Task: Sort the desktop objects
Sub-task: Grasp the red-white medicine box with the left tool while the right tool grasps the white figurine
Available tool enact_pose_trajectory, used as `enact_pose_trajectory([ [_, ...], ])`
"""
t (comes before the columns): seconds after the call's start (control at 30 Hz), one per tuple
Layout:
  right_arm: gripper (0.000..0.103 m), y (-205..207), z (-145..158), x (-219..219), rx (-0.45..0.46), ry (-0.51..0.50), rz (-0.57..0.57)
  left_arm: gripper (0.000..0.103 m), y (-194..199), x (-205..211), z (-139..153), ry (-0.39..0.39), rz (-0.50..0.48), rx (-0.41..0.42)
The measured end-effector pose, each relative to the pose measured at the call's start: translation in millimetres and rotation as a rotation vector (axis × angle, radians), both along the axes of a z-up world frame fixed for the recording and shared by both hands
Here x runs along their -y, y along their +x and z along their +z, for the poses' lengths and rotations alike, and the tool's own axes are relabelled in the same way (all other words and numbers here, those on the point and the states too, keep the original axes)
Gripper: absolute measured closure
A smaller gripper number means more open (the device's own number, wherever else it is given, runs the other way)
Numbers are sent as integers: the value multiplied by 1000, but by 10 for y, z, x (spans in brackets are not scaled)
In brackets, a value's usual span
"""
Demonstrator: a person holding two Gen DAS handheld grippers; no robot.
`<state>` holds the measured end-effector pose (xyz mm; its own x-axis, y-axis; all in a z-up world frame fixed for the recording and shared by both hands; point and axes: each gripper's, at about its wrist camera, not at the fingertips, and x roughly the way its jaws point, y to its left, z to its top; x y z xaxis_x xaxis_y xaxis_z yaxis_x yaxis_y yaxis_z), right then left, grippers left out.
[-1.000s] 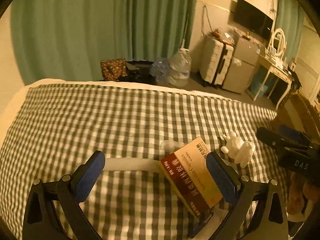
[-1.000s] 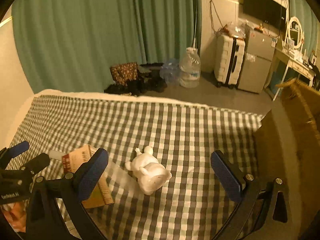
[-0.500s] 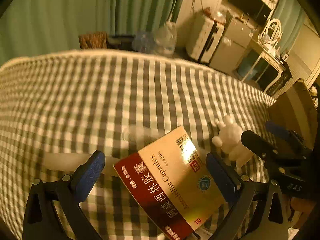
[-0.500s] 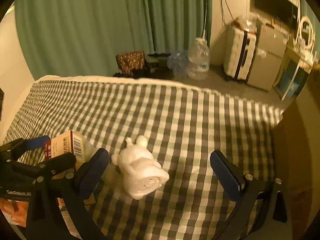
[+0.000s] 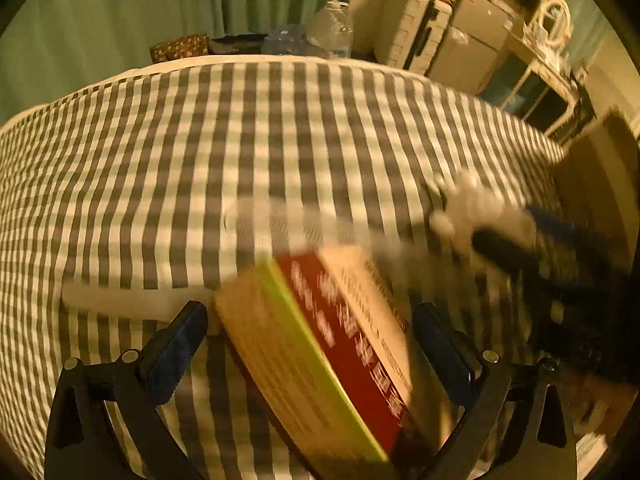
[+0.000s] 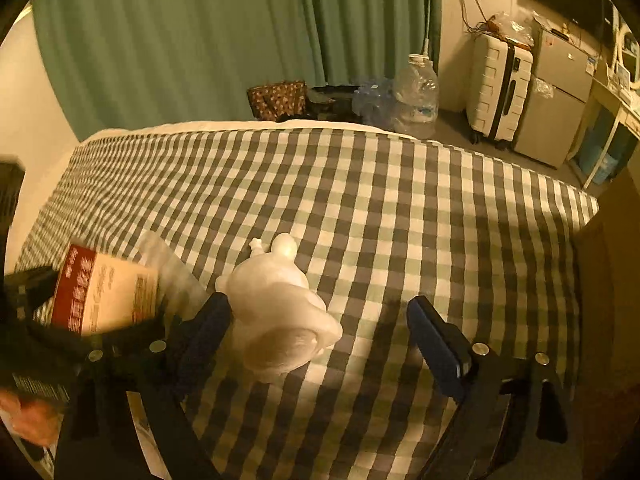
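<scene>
Reaching in over a checked bedspread [image 6: 400, 208], the left gripper [image 5: 308, 340] straddles a red-and-cream medicine box [image 5: 336, 344], its blue-padded fingers [image 5: 176, 344] spread wide, the box between them tilted up on one long edge and badly blurred. Whether either pad touches the carton cannot be told; daylight shows between the right-hand pad and the box, and nothing reads as a clamp. The right gripper [image 6: 320, 328] hovers with its fingers [image 6: 436, 344] equally parted over a white moulded figurine [image 6: 276, 304] that lies on its side on the cloth, close against the left finger and well clear of the right one. From the right wrist view the box appears at far left, near the figurine, with what looks like a clear plastic item [image 6: 172, 268] lying between the two, too faint to identify. The step in hand seems to be a paired pick-up: each tool lined up on its own object, neither yet closed. Next, the left tool would need to square itself to the carton's flat faces before squeezing, since a grip across a tilted edge may let it twist out; the right would need to shift leftward to centre the figurine, whose rounded, smooth body could slip from the pads.
</scene>
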<state>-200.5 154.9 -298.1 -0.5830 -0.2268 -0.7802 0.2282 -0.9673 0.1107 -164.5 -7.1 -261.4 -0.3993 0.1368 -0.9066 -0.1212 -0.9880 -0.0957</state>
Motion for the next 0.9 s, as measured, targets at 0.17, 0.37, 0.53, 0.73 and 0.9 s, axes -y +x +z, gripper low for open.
enact_pose_trajectory([
  [0.17, 22, -2, 20, 141, 0, 51, 50, 13, 254, 99, -66, 76, 23, 3],
  [0.37, 46, 46, -48, 225, 18, 86, 73, 27, 447, 131, 15, 99, 21, -30],
  [0.53, 46, 67, 52, 118, 25, 48, 23, 27, 535, 143, 182, 65, 16, -104],
  [0.73, 46, 205, 272, 52, -17, 30, 4, 27, 531, 225, 482, 33, 48, -208],
  [0.9, 46, 381, 510, 48, -64, 18, 7, 27, 551, 354, 748, 25, 109, -304],
])
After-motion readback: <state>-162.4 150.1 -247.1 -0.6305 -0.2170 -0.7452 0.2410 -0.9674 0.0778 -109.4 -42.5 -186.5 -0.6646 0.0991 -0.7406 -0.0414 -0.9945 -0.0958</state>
